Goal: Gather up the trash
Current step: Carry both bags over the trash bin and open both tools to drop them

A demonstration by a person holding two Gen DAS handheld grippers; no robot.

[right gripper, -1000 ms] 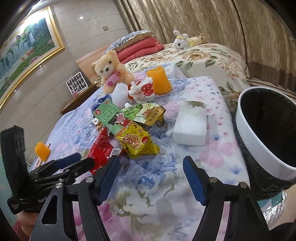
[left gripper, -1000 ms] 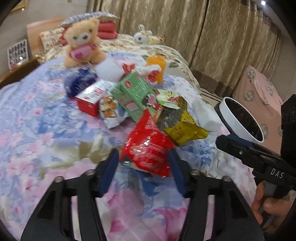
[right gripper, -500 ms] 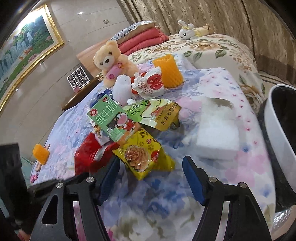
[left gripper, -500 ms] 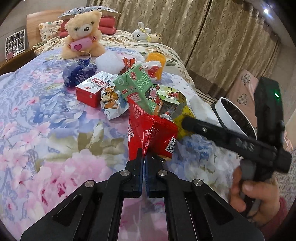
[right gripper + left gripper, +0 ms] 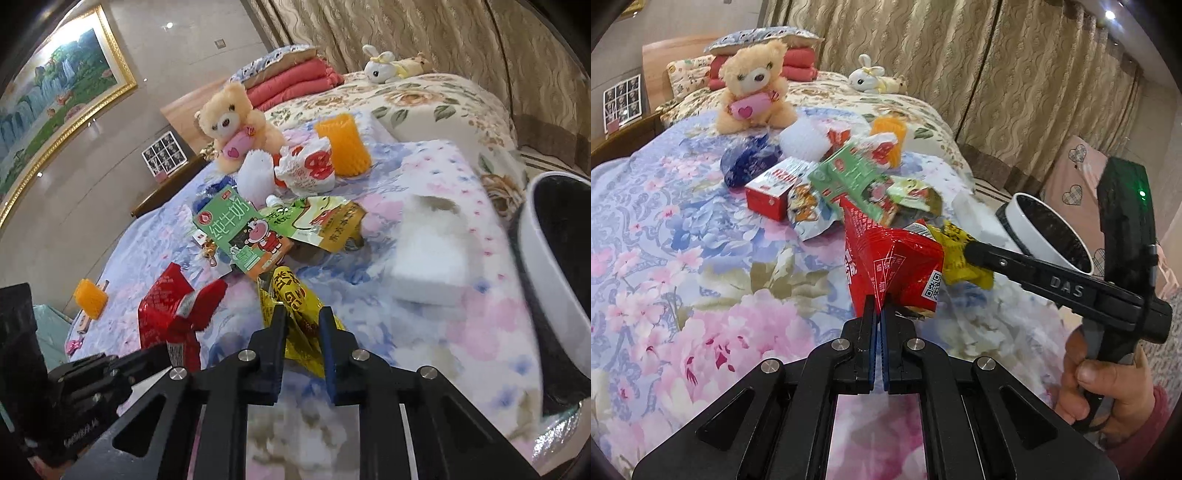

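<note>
Left tool (image 5: 878, 310): pressed together on the bottom seam of the red snack bag (image 5: 892, 264). A second ago it stood spread around that bag on the bed; now the bag is pinched and lifted off the quilt.
Right tool (image 5: 301, 317): a second ago spread wide over bare quilt; now narrowed around the yellow snack bag (image 5: 291, 314), fingers at both sides of it. From the left view the tip meets the bag; whether it truly clamps yet I cannot tell.
Meaning: I judge one piece secured and a second about to be; both go next to the bin (image 5: 546, 258), which stands open just off the bed's edge on my right.
Red bag: glossy crinkled foil, puffed into a pointed wedge, QR patch near the grip. Slippery, I expect.
Yellow bag: thin creased film, flattened, printed characters.
Remaining pile: green milk carton (image 5: 240, 232), stiff card and boxy; green-gold pouch (image 5: 321, 221), flat; white foam block (image 5: 424, 258), matte and rectangular; red box (image 5: 772, 190); orange foam net (image 5: 341, 144), ribbed cylinder.
Bed (image 5: 665, 258): soft floral quilt, yielding under loads.
Not trash, I judge: plush bear (image 5: 753, 86).
</note>
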